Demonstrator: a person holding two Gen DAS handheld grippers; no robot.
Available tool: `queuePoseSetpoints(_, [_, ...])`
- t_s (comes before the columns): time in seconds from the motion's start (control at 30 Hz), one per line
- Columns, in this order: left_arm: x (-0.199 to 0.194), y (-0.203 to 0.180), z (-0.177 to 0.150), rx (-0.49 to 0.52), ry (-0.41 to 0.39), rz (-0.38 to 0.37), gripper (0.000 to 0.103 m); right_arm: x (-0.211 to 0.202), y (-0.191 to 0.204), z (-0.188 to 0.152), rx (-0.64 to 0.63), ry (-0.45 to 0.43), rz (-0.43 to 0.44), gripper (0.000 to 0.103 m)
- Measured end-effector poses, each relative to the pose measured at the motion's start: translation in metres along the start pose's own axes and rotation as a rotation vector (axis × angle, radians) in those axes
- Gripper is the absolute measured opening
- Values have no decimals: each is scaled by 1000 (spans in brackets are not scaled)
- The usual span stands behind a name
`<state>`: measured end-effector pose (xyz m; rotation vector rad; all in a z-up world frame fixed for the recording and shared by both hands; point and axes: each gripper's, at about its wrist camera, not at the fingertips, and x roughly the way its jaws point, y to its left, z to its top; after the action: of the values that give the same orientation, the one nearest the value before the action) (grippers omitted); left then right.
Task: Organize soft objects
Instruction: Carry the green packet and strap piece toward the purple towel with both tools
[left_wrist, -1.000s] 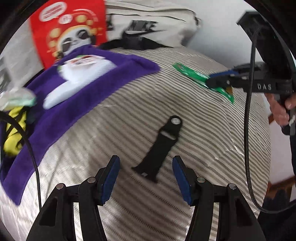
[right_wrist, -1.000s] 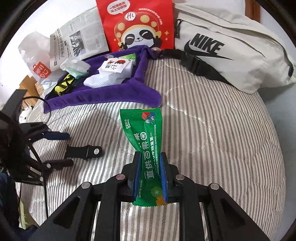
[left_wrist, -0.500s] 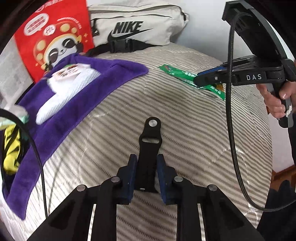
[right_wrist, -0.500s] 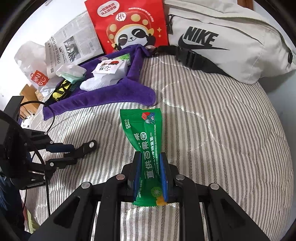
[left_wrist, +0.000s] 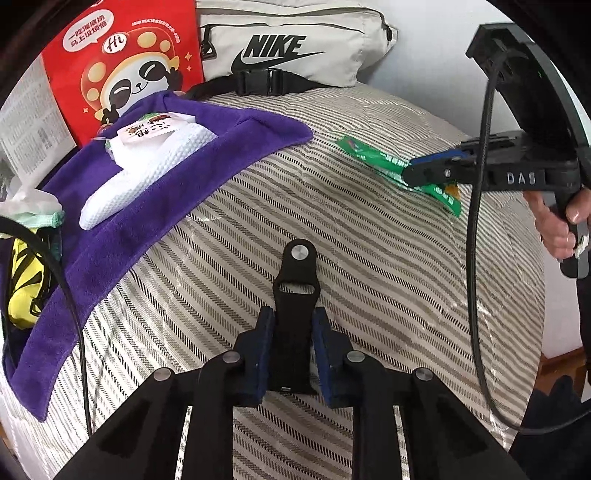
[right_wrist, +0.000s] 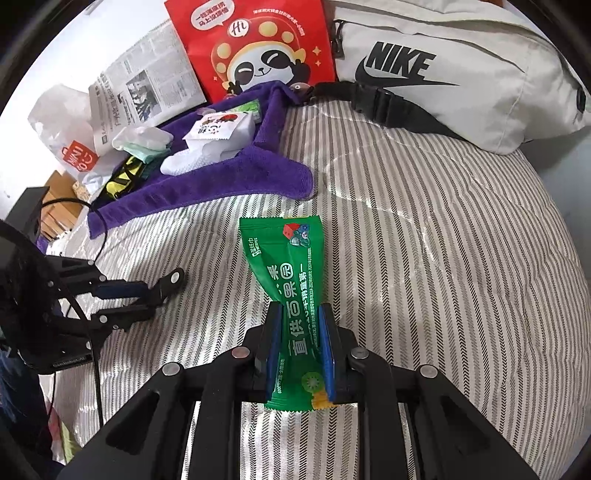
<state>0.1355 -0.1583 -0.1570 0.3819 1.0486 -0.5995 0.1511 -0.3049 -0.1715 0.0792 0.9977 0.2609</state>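
Striped bedding covers the bed (left_wrist: 388, 258), which carries everything here, and the big change on it is at the left gripper (left_wrist: 291, 354): a second ago its fingers stood wide on either side of a black strap (left_wrist: 295, 291) lying flat on the cover, and now they have closed on the strap's near end, the blue pads pressing both edges. That reads as the pick being made; the strap looks ready to be lifted and carried, though it is not clear whether it has yet left the cover.

Across the far left of the bed lies a purple towel (left_wrist: 155, 206) with a white sock bundle (left_wrist: 147, 166) on it, which I take to be the collecting spot for soft things. A beige waist bag (right_wrist: 461, 74) and a red panda bag (right_wrist: 258, 48) stand behind it, both where they were before.

Next in size, the green packet (right_wrist: 291, 280) is pinched at its near end by the right gripper (right_wrist: 299, 347), exactly as a second ago; nothing has shifted there. Its long axis runs straight away from the fingers, the far end pointing towards the towel's near corner.

Smallest is the strap itself. Its long axis also lines up with the fingers holding it, and the rounded end with the metal stud (left_wrist: 300, 252) points away, up the bed, between the towel and the packet.
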Motion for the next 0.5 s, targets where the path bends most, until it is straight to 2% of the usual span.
queuePoseSetpoints(0.27, [-1, 1, -2, -30, -11, 0, 20, 4, 10, 0, -17, 9, 7, 20])
queuePoseSetpoints(0.5, [-10, 10, -12, -155, -46, -9, 20, 5, 16, 5, -7, 8, 22, 20])
